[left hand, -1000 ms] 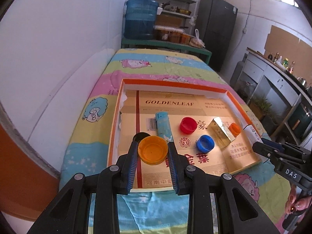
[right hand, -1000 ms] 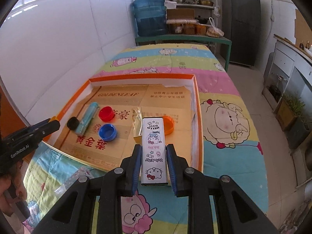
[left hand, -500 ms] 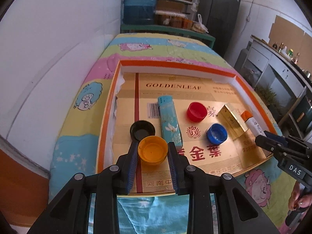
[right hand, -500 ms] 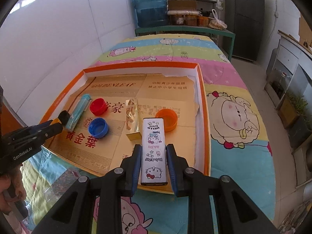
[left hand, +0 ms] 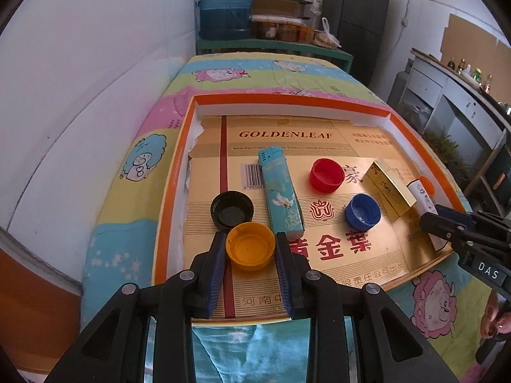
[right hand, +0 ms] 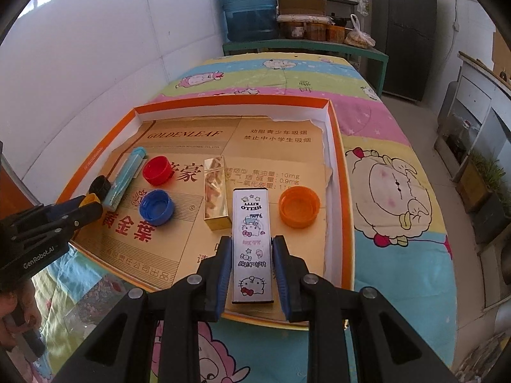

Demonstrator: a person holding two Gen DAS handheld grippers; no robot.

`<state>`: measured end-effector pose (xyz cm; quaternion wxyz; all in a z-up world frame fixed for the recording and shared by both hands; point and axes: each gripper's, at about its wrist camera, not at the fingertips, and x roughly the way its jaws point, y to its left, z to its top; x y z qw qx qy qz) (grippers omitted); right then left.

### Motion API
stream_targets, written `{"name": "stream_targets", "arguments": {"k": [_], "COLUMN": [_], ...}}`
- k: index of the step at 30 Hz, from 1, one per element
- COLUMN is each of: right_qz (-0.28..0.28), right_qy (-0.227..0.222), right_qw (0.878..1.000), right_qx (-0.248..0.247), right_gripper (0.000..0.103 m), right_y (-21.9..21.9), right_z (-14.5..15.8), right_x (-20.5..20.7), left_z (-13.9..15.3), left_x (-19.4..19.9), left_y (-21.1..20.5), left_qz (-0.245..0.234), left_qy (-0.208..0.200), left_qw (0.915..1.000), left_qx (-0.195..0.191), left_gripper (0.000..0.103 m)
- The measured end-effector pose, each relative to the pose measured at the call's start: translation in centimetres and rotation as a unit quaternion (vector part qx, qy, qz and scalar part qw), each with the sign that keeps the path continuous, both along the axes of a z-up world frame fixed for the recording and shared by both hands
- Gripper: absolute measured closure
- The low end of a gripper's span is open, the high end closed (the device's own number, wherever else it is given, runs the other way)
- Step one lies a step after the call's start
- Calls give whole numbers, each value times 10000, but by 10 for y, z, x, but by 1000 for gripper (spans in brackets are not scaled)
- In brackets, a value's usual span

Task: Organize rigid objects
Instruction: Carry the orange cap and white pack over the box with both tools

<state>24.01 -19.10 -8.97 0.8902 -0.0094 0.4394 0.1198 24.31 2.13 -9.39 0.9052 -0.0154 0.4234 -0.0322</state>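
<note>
A: Tray (left hand: 174,172): orange rim, white inner wall, gold liner, red lettering. Caps: yellow (left hand: 250,246), black (left hand: 232,209), red (left hand: 326,175), blue (left hand: 363,212), orange (right hand: 299,206).

B: Noted. Lighter (left hand: 281,196): teal, white bird and flower print. White box (right hand: 252,249): pink cartoon cat print. Small box (right hand: 216,196): shiny gold. Bedsheet (right hand: 383,166): pastel stripes, cartoon sheep.

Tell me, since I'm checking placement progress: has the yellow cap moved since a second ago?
Yes. The yellow cap, clamped in the left gripper, came down beside the black cap.
</note>
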Motion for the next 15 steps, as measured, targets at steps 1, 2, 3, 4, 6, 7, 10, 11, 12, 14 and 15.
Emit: {"name": "stream_targets", "arguments": {"k": [1,2,3,4,6,7,10,11,12,14,15], "right_qz": [-4,-9,-16,-21,-22,-26,-34,-36,-36,-9,-4], "right_qy": [2,6,12,19,19,18,-2,-9,-19,-45,-57], "right_qw": [10000,10000,10000,10000,10000,10000,10000,10000,10000,10000,10000], "right_qx": [-5,-6,6,22,41,40,36,36,37,48,37], "right_gripper": [77,77,77,77,77,76,76,76,76,75,75], "right_y": [0,0,-1,-1,-1,-1,-1,-1,0,0,0], "right_z": [0,0,0,0,0,0,0,0,0,1,2], "right_x": [0,0,0,1,1,1,0,0,0,-2,-3], "left_z": [0,0,0,-1,-1,-1,-1,-1,-1,-1,-1], "left_x": [0,-1,-1,-2,-2,-3,-2,-3,-2,-2,-3], "left_y": [0,0,-1,-1,-1,-1,-1,0,0,0,-1], "left_qz": [6,14,22,27,35,35,31,29,23,16,21], "left_qy": [-9,-18,-31,-40,-50,-50,-42,-41,-41,-55,-62], "left_qw": [10000,10000,10000,10000,10000,10000,10000,10000,10000,10000,10000], "left_qx": [7,14,32,38,33,34,32,27,25,43,57], "left_gripper": [72,72,72,72,72,72,72,71,69,64,62]}}
